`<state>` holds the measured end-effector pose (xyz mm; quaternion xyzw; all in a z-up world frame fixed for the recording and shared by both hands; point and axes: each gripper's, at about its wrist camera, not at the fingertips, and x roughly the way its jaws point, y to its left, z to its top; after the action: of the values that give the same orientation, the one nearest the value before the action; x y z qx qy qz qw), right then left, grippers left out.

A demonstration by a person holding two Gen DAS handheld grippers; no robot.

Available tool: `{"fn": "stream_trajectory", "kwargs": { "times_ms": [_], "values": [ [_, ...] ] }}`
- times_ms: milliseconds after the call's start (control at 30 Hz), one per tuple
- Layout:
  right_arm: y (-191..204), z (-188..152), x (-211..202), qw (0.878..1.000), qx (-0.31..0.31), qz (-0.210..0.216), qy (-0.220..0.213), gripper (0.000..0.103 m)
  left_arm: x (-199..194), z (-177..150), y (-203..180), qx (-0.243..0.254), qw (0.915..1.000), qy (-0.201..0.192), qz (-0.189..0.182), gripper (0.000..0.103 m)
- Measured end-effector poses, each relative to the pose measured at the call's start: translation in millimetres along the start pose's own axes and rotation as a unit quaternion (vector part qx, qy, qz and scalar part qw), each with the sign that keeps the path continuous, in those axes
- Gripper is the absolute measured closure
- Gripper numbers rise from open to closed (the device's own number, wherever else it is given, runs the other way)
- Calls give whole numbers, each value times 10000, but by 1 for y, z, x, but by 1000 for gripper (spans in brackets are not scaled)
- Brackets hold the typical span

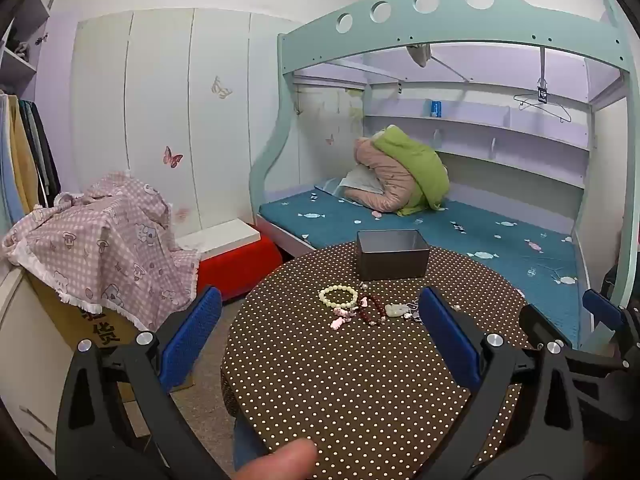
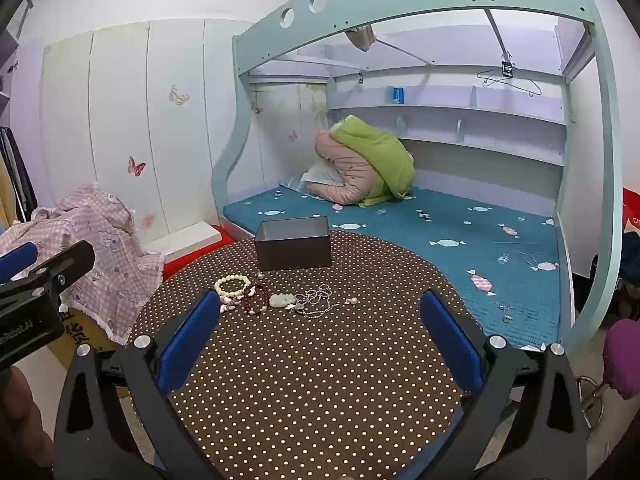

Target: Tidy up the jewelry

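A round table with a brown polka-dot cloth (image 1: 340, 380) (image 2: 320, 380) carries a heap of jewelry: a cream bead bracelet (image 1: 338, 295) (image 2: 233, 284), a dark red bead bracelet (image 1: 370, 309) (image 2: 256, 298), pink charms (image 1: 340, 318) (image 2: 226, 303), a pale jade pendant (image 1: 396, 310) (image 2: 281, 300) and a thin pale chain (image 2: 316, 300). A dark open box (image 1: 392, 254) (image 2: 294, 248) stands behind them. My left gripper (image 1: 320, 316) is open and empty, short of the jewelry. My right gripper (image 2: 320, 316) is open and empty, just before the heap.
A bunk bed with a teal mattress (image 1: 500, 248) (image 2: 460, 240) lies behind the table. A pink checked cloth over a cardboard box (image 1: 100, 248) (image 2: 100, 240) stands left. A red and white stool (image 1: 236, 252) is beside it. The other gripper shows at each view's edge (image 1: 600, 320) (image 2: 40, 280).
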<state>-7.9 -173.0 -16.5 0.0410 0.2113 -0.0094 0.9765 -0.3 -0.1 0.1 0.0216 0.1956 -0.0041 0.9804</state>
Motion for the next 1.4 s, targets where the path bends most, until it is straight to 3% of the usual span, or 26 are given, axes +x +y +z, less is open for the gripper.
{"fn": "stream_trajectory", "kwargs": {
  "times_ms": [1400],
  "values": [
    [2, 38, -15, 9983, -218, -40, -534, 7, -9, 28, 5, 1, 9993, -354, 123, 4]
  ]
}}
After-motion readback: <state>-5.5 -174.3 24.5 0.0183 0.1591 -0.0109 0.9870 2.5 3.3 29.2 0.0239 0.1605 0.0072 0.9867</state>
